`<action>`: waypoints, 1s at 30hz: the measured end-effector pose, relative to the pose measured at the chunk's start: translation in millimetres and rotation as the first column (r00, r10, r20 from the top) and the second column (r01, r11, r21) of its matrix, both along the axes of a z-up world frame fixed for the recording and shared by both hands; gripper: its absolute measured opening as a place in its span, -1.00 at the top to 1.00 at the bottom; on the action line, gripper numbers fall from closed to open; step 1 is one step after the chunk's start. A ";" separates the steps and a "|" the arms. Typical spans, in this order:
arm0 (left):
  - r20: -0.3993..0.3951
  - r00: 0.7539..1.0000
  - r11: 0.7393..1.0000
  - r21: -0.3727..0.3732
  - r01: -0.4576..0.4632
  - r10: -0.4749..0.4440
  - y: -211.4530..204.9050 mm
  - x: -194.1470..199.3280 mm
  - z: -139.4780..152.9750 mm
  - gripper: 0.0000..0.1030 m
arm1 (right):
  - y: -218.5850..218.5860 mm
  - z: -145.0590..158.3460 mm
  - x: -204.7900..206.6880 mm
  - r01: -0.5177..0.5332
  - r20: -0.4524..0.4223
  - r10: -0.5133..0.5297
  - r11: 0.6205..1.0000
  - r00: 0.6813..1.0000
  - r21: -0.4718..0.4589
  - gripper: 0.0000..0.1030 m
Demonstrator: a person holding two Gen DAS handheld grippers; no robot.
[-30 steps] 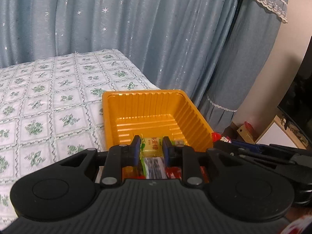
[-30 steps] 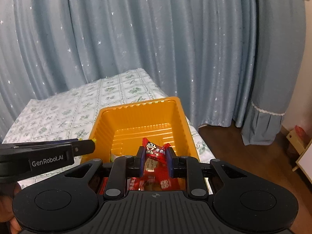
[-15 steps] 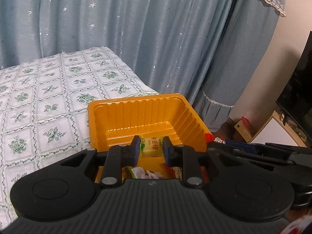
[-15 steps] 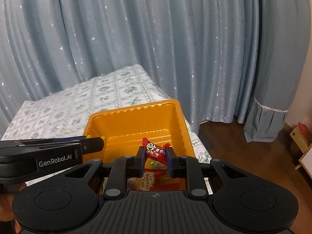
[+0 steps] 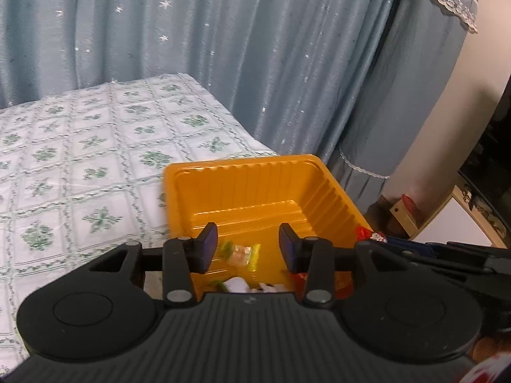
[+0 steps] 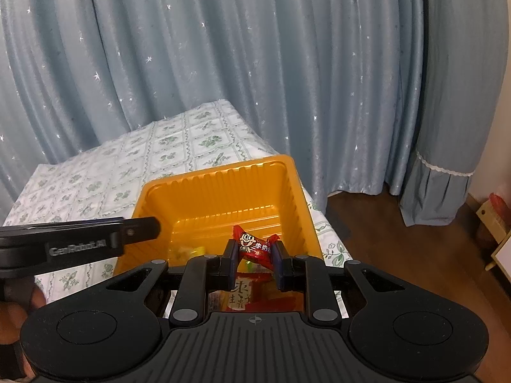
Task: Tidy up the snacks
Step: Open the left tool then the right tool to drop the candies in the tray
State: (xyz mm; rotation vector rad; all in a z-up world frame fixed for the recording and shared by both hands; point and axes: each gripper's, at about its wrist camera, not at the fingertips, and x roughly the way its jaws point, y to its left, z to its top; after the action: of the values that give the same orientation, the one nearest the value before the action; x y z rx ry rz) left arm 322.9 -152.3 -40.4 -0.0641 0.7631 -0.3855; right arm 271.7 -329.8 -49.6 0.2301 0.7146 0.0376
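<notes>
An orange plastic tray (image 5: 332,188) (image 6: 293,191) sits at the table's right edge. Over its near end my left gripper (image 5: 248,248) has its jaws opening, and a yellow-green wrapped candy (image 5: 241,250) lies loose below them on the tray floor, clear of both pads. My right gripper (image 6: 254,258) is shut on a red candy with a cartoon face (image 6: 254,245), held above the tray's near right part. Several more wrapped snacks (image 6: 242,293) lie in the near end, partly hidden by the gripper bodies. The left gripper (image 6: 140,230) shows at the left of the right wrist view.
The table carries a white cloth with green flower squares (image 5: 80,166). Blue starred curtains (image 6: 223,63) hang close behind it. To the right lie a wooden floor (image 6: 399,239), a small cardboard box (image 5: 405,215) and a white cabinet edge (image 5: 466,223).
The left gripper's jaws have parted and the yellow-green candy has dropped from between them into the tray. Both grippers came in over the tray. The right still grips the red candy.
</notes>
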 end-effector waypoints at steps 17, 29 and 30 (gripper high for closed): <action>0.016 1.000 0.999 0.037 -0.006 0.005 16.0 -15.0 4.4 0.08 | 19.4 8.3 15.4 -0.044 -0.010 0.045 0.999 0.999 0.032 0.55; 0.028 0.999 0.997 0.060 -0.046 0.044 31.0 -19.6 1.3 -0.21 | 17.2 7.0 37.1 -0.044 0.035 0.040 0.992 0.999 0.120 -0.25; 0.029 0.998 0.997 0.061 -0.049 0.047 32.5 -21.0 1.4 -0.24 | 13.8 7.3 35.8 -0.037 0.043 0.032 0.989 0.999 0.142 -0.25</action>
State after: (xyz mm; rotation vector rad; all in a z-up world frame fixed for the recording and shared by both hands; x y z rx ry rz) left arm 301.9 -119.9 -39.0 -0.0186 0.7440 -0.3165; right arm 307.6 -315.9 -42.3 0.3531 0.6758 0.1264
